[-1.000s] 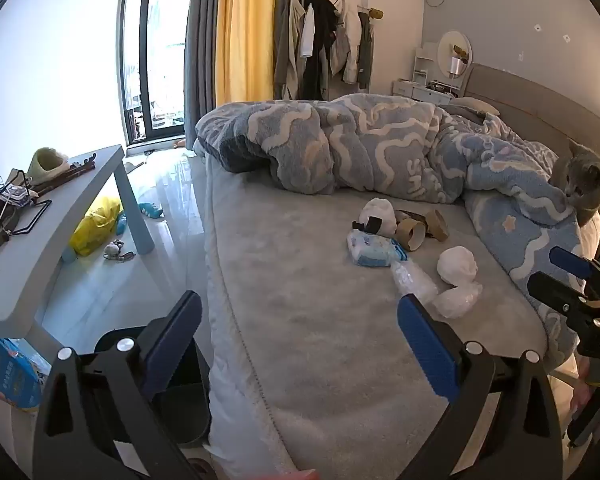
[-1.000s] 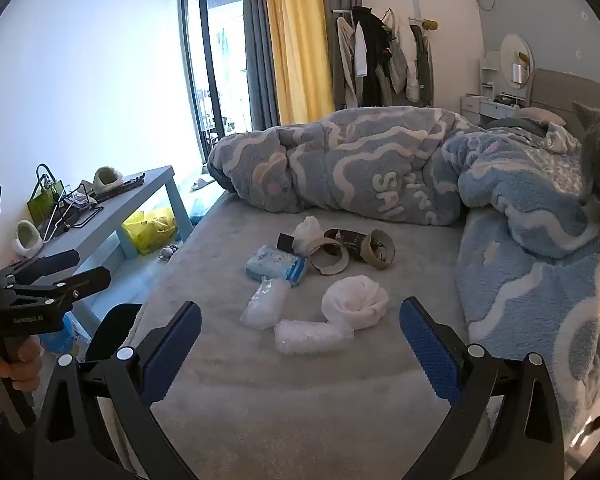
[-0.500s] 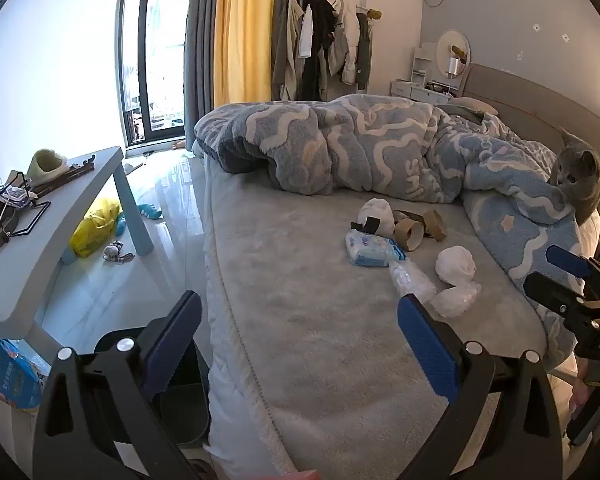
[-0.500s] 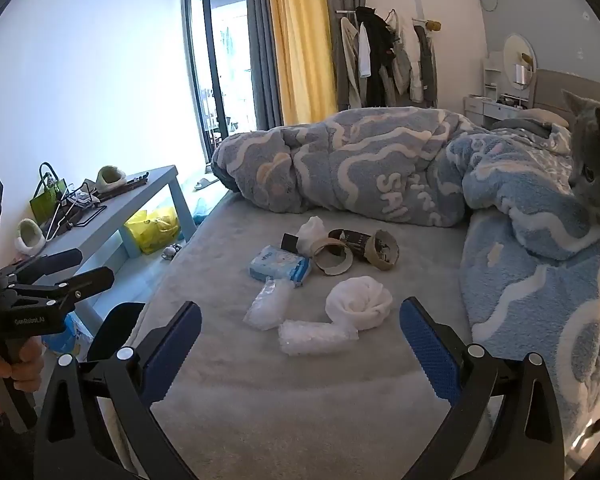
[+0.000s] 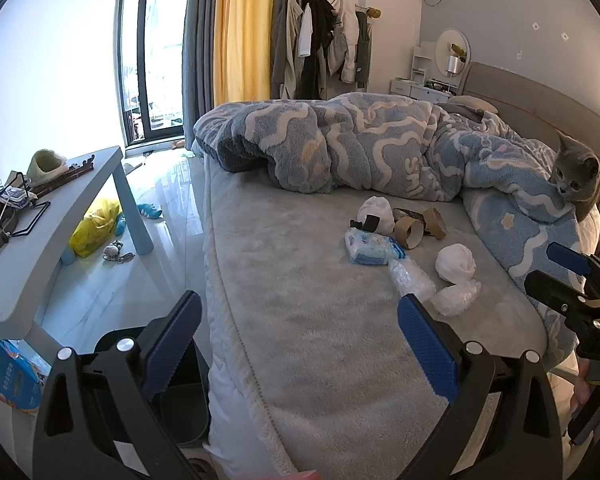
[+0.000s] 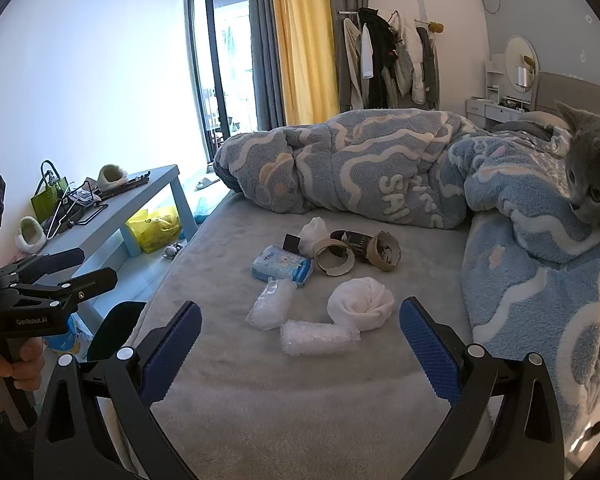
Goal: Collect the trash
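Observation:
Trash lies grouped on the grey bed (image 6: pixel 260 392): a blue tissue pack (image 6: pixel 282 267), two clear plastic wraps (image 6: pixel 320 337) (image 6: pixel 270 309), a white balled tissue (image 6: pixel 360 307), another white wad (image 6: pixel 314 231), cardboard tape rolls (image 6: pixel 334 262) and a dark wrapper. In the left wrist view the same pile sits right of centre, with the tissue pack (image 5: pixel 370 247) and the white ball (image 5: pixel 456 263). My right gripper (image 6: pixel 300 352) is open just short of the nearest wrap. My left gripper (image 5: pixel 296 344) is open over the bed's left edge, above a black bin (image 5: pixel 180 400).
A grey cat (image 6: pixel 592 178) sits on the bunched blue blanket (image 6: pixel 380 168) at the right. A pale blue side table (image 5: pixel 40 236) with clutter stands left of the bed, a yellow bag (image 5: pixel 94 228) beneath it. The floor (image 5: pixel 152 264) lies between them.
Both grippers drifted only slightly. The cat has turned its head toward the grippers. The trash has not moved.

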Tool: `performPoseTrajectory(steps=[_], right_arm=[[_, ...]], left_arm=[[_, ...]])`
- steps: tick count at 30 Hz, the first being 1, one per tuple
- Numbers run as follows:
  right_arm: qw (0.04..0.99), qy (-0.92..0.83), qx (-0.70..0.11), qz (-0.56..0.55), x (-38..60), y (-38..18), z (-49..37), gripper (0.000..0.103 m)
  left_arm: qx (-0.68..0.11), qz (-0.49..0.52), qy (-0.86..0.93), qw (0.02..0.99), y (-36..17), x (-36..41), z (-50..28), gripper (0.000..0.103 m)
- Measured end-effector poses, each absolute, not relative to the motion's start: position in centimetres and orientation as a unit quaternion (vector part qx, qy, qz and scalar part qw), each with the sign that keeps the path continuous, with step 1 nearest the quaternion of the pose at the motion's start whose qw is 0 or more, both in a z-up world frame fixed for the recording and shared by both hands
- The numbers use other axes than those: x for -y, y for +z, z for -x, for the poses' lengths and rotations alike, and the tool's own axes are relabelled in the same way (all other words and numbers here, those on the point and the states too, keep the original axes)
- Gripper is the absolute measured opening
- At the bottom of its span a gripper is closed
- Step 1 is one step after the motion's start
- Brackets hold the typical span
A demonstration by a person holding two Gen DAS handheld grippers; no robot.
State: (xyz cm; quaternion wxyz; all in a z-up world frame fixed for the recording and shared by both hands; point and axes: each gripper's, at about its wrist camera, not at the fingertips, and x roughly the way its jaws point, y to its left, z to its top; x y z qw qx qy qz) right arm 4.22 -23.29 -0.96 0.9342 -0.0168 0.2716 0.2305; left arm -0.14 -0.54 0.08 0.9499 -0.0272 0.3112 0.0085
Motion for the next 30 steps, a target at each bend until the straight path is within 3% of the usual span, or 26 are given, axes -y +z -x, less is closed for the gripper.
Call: performPoseTrajectory(steps=[30], right_arm=[[0.934, 0.231, -0.272, 0.016, 23.6, -0.93, -4.31, 0.1]], left_arm=[[-0.314, 0.025, 0.009, 0.949, -0.55, 0.77, 0.54, 0.1]])
